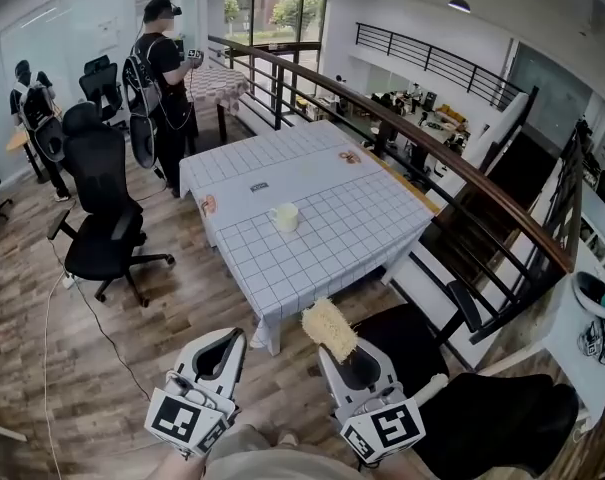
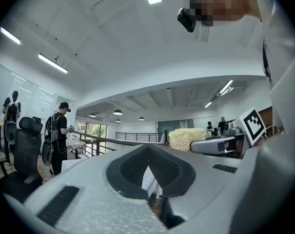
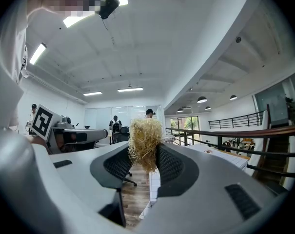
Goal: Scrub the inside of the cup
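Note:
A pale cup (image 1: 285,216) stands alone near the middle of the table with the white grid cloth (image 1: 352,238), well ahead of both grippers. My left gripper (image 1: 223,347) (image 2: 147,167) is held low over the floor, short of the table, its jaws shut with nothing between them. To its right, my right gripper (image 1: 350,354) (image 3: 143,161) is shut on a straw-coloured fibre scrubber (image 1: 329,328) (image 3: 145,141), whose bushy head sticks out past the jaws. In the left gripper view the scrubber (image 2: 187,139) shows off to the right.
A black office chair (image 1: 100,208) stands left of the table and a dark seat (image 1: 472,403) at my lower right. A curved railing (image 1: 452,163) runs behind the table above a drop. A person (image 1: 162,78) stands at the far left. Small flat items (image 1: 259,186) lie on the cloth.

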{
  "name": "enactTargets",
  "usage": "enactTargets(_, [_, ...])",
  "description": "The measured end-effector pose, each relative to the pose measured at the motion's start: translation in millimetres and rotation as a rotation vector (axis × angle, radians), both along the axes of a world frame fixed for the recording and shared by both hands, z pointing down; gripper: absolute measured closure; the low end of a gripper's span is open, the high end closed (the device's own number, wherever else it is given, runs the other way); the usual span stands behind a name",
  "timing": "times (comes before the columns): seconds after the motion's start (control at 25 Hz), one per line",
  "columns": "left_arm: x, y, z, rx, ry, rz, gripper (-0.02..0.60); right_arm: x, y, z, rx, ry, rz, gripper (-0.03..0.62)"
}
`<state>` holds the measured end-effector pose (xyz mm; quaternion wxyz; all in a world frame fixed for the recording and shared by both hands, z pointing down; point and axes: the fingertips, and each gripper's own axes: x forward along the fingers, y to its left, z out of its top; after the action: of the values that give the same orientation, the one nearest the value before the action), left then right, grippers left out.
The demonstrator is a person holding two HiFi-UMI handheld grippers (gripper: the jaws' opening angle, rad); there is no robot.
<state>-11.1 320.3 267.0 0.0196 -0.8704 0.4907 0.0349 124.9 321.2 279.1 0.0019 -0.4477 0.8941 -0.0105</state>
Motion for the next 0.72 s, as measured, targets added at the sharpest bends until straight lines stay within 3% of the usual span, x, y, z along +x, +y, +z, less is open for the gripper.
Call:
enactTargets(0.32, [23.0, 7.1, -10.3, -0.008, -0.017, 0.021, 0.569, 19.7, 5.7, -7.4, -0.009, -0.019, 0.003, 0.457])
enactTargets(0.72, [8.8, -58.7, 21.2, 0.003, -0.017, 0.048, 0.569, 6.4, -57.8, 22.8, -0.007, -0.008, 0.036, 0.457])
